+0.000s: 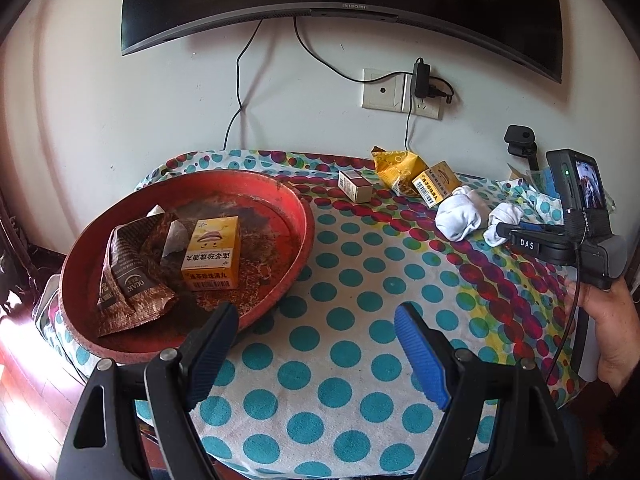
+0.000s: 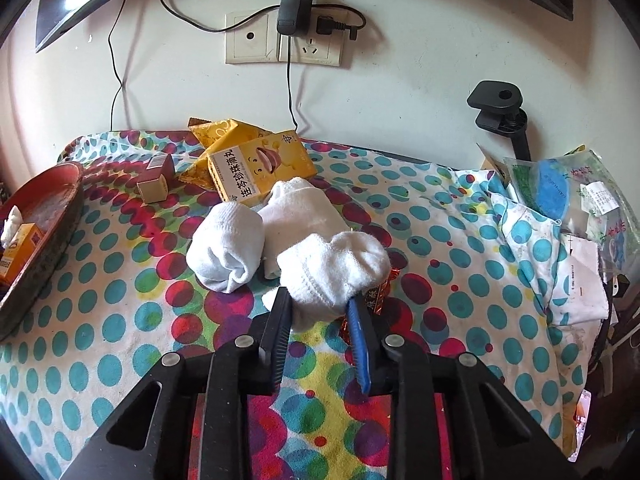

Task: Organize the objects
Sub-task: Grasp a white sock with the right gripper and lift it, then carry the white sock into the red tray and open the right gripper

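On the polka-dot table, your right tool is clenched on a rolled white sock, with a second rolled sock just beside it to the left and a yellow box behind both. Your left tool hangs released over bare cloth, nothing between its pads, next to the red tray that holds another yellow box and a brown packet.
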`<state>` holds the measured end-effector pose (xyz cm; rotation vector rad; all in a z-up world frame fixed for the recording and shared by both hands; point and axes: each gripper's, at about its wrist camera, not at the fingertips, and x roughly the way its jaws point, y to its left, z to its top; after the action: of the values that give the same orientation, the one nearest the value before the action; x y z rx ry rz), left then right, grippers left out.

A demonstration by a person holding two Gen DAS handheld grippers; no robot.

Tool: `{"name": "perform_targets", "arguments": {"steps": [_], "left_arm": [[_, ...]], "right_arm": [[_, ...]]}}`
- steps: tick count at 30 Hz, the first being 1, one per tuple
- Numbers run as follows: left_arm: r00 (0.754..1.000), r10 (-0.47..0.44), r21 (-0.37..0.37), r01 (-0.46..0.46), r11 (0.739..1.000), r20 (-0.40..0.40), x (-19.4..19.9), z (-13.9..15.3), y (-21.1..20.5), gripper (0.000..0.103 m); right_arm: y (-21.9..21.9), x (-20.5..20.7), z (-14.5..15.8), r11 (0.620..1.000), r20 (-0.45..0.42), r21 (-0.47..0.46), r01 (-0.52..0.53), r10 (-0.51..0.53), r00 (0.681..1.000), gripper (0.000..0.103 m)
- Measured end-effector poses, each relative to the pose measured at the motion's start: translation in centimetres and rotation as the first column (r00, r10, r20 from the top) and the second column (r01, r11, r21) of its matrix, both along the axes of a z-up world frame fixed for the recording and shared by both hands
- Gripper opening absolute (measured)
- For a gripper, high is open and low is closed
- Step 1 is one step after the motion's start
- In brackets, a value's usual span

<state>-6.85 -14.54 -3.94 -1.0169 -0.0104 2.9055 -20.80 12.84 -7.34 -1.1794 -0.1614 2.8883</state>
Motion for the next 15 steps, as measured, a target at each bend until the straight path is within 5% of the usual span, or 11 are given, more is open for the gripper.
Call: {"name": "perform_targets", "arguments": {"steps": [15], "left_arm": [[0.999, 0.006, 0.012, -0.006, 1.000, -0.032, 1.1, 1.6, -0.6, 0.082]], "right_arm": [[-4.6, 2.4, 3.3, 0.995, -0.059, 0.055, -0.081, 0.084, 0.995, 0.024]]}}
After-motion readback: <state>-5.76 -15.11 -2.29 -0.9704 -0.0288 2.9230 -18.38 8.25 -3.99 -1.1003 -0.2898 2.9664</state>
